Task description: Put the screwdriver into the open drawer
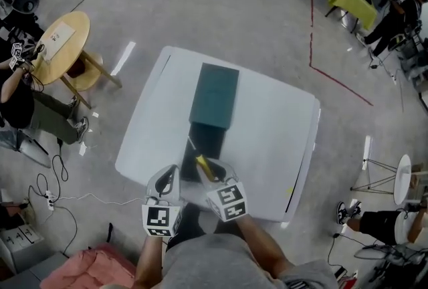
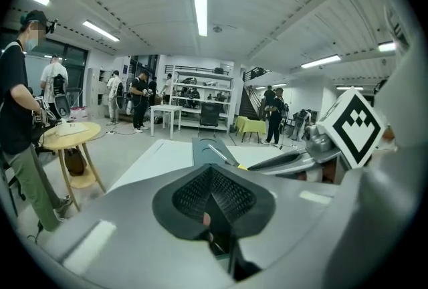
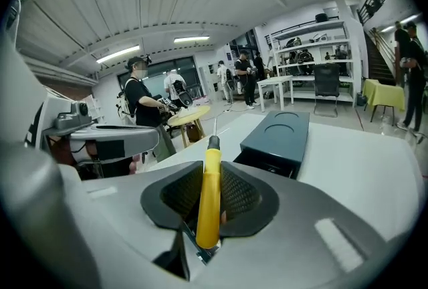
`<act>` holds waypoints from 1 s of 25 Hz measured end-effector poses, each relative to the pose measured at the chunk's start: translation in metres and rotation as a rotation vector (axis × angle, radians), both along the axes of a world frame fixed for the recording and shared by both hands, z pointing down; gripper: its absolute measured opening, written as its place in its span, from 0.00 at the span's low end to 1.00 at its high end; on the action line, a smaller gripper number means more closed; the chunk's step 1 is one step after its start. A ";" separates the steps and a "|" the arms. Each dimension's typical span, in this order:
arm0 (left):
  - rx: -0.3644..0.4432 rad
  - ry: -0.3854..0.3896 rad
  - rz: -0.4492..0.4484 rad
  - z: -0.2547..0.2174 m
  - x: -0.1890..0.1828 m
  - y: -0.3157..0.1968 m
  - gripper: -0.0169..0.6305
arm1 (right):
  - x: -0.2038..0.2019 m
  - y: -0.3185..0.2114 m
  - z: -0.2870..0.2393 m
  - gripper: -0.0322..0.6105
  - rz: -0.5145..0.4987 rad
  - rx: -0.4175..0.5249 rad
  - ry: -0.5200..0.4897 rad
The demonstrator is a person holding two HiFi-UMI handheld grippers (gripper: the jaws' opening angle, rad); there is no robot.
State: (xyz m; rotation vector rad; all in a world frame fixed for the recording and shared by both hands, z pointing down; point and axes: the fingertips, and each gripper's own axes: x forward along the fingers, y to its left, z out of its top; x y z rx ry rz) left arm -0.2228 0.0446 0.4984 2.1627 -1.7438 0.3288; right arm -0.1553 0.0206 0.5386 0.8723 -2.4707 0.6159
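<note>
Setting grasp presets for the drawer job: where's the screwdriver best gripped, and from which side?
Grip the screwdriver by its yellow handle, coming from the butt end. That's the thick part, so the pads get purchase, and the thin shaft points ahead toward the open drawer. The right tool is shut on it this way.

My left gripper and right gripper are pale grey shells with black meshed pads, each carrying a black-and-white marker cube; my shirt is grey.

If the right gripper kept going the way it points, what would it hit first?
Likely its screwdriver meets the open drawer near its left edge, or the white table beside it; depth unclear.
</note>
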 end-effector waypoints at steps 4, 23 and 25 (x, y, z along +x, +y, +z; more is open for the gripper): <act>-0.028 0.009 0.023 0.014 -0.010 -0.006 0.05 | -0.009 -0.006 0.017 0.18 0.029 -0.039 0.022; -0.092 0.034 0.128 0.053 -0.024 -0.037 0.05 | -0.005 -0.032 0.086 0.18 0.185 -0.163 0.141; -0.093 0.038 0.133 0.054 -0.023 -0.039 0.05 | -0.004 -0.034 0.091 0.18 0.197 -0.178 0.162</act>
